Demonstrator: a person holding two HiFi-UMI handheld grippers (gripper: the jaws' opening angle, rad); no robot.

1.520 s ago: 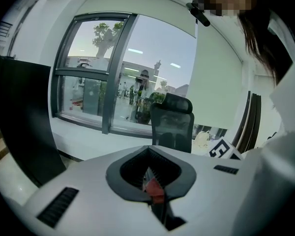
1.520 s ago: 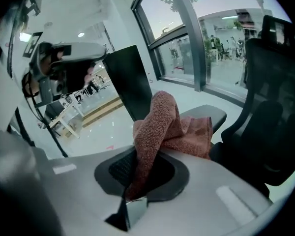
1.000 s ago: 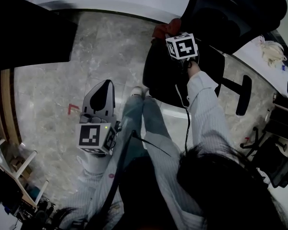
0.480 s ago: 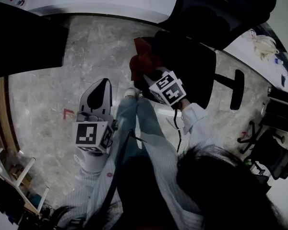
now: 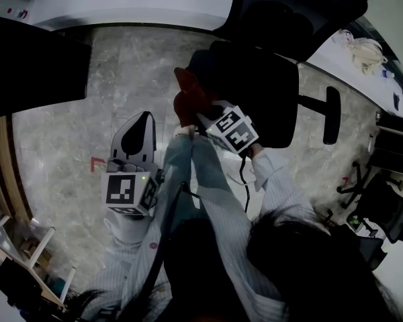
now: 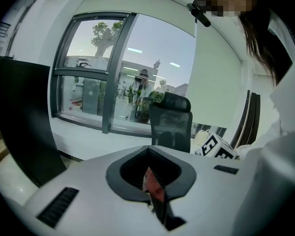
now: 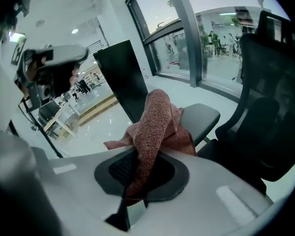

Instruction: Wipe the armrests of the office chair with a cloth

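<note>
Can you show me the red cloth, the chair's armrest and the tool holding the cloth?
red cloth (image 7: 160, 119), right gripper view, its bunched upper fold.
armrest (image 7: 202, 114), right gripper view, top of the grey pad.
right gripper (image 7: 140, 171), right gripper view, between its shut jaws.

Armrest partly behind the cloth, office chair cut off by the right edge — its base out of view.

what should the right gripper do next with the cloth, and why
Probably ease the right gripper down and forward so the red cloth presses on the grey armrest pad: the cloth is clamped in its jaws, bunched at the pad's near end.
</note>
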